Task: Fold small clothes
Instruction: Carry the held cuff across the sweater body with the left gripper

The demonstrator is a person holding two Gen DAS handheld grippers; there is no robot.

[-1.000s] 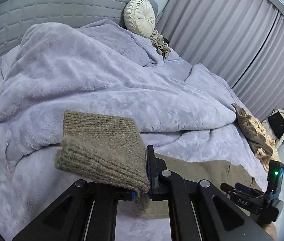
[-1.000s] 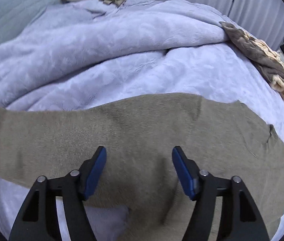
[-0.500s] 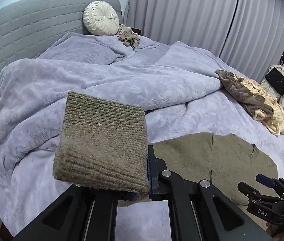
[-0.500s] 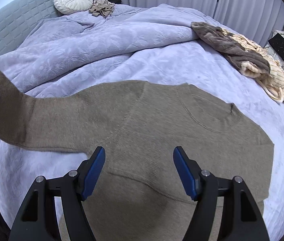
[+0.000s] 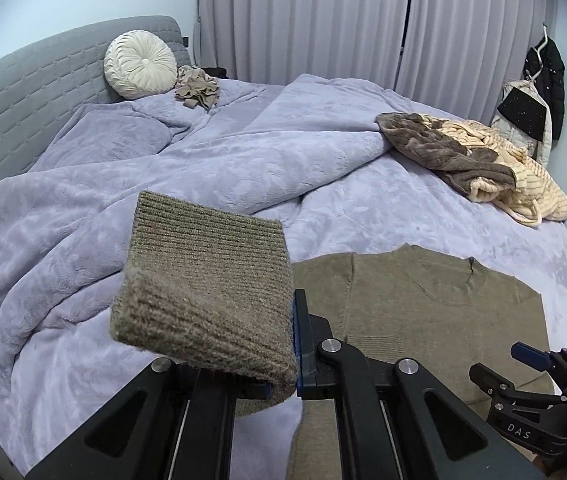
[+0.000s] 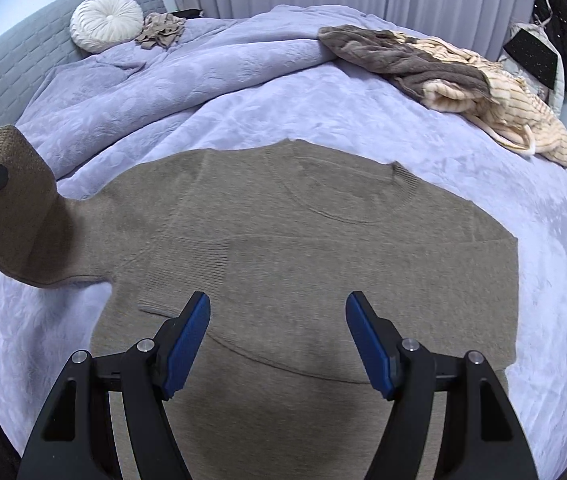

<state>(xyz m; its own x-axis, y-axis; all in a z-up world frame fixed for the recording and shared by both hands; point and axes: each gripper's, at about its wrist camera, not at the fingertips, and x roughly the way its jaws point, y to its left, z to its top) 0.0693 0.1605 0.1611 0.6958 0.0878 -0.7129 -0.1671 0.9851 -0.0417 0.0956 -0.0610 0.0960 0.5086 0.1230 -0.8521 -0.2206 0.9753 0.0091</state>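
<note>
Grey padded headboard [image 5: 23, 92] at far left, round cream cushion [image 5: 140, 65] against it. Lilac blanket [image 5: 211, 160] covers the bed. Left gripper [image 5: 283, 364] clamps the sweater's cuff [image 5: 207, 288], lifted; sweater [image 6: 323, 248] lies flat mid-bed. Right gripper [image 6: 277, 340] hovers above it, jaws apart. Clothes pile [image 5: 479, 160] right; grey curtains [image 5: 363, 20] behind.

olive knit sweater [image 6: 323, 264], matt wool-like cloth, coarse ribbing on the cuff [image 5: 207, 296]; lilac blanket [image 5: 211, 172], plush, softly sheened; right gripper [image 6: 277, 334], matt black plastic, textured blue pads [image 6: 187, 340], bright metal pins; headboard [image 5: 23, 92], quilted grey fabric
</note>
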